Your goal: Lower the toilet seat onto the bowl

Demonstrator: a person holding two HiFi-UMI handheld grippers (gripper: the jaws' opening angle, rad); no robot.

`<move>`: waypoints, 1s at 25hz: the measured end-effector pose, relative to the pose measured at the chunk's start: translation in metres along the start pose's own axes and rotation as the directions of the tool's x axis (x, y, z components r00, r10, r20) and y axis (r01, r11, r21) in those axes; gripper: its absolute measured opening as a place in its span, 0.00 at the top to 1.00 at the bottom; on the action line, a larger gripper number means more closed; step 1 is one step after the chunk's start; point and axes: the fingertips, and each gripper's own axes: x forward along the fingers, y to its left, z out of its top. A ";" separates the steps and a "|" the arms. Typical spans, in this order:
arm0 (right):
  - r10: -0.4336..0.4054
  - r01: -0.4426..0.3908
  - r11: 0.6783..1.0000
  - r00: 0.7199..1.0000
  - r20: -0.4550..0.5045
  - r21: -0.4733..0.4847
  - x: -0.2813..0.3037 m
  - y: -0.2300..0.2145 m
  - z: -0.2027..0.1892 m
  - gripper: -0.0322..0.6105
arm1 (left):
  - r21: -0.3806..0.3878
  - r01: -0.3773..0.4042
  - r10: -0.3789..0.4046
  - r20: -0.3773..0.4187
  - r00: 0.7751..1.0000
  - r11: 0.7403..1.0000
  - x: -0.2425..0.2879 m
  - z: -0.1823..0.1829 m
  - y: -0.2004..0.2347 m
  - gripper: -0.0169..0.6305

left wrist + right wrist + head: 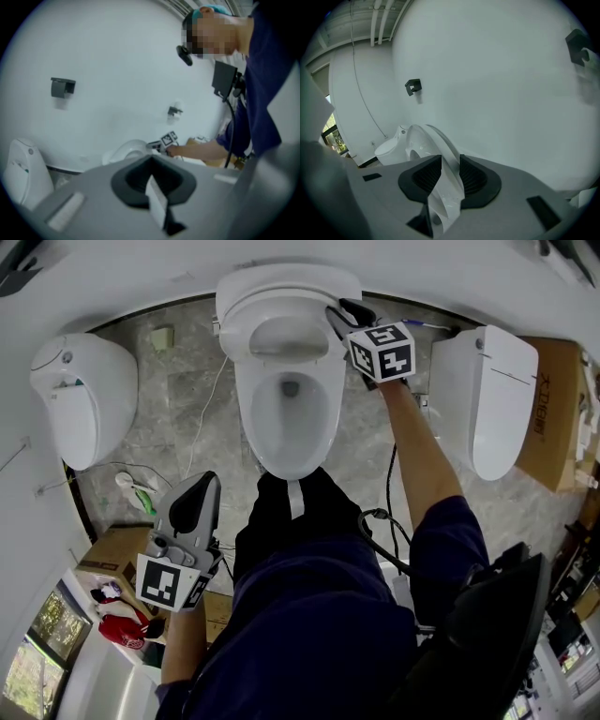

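Observation:
A white toilet stands in the middle of the head view, its bowl (246,418) open. The seat (286,338) is tilted up against the lid at the back. My right gripper (345,317) is at the seat's right edge, shut on its rim. In the right gripper view the white seat rim (440,140) runs between the two dark pads (423,176) and both press on it. My left gripper (199,495) hangs low at the left, well away from the toilet, its jaws together and holding nothing. In its own view the left gripper (152,164) points towards the wall and the toilet (126,150).
Another white toilet (80,399) stands at the left and a third (492,395) at the right, beside a cardboard box (553,418). The person's dark trouser legs (291,521) stand right before the bowl. A black cable (389,521) hangs by the right arm. A wall rises close behind.

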 end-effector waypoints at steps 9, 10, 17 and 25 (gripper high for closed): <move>-0.008 0.008 1.000 1.000 0.010 0.009 -0.014 0.010 -0.008 0.78 | 0.004 0.019 -0.019 0.003 1.000 1.000 -0.004 -0.003 -0.004 0.97; -0.009 0.009 1.000 1.000 0.010 0.009 -0.015 0.012 -0.009 0.78 | 0.007 0.021 -0.021 0.003 1.000 1.000 -0.006 -0.004 -0.005 0.97; -0.018 0.018 1.000 1.000 0.010 0.008 -0.027 0.022 -0.015 0.78 | 0.017 0.025 -0.025 0.011 1.000 1.000 -0.016 -0.005 -0.007 0.97; -0.017 0.017 1.000 1.000 0.006 0.006 -0.044 0.040 -0.026 0.77 | 0.030 0.045 -0.046 0.020 0.999 0.999 -0.025 -0.006 -0.011 0.97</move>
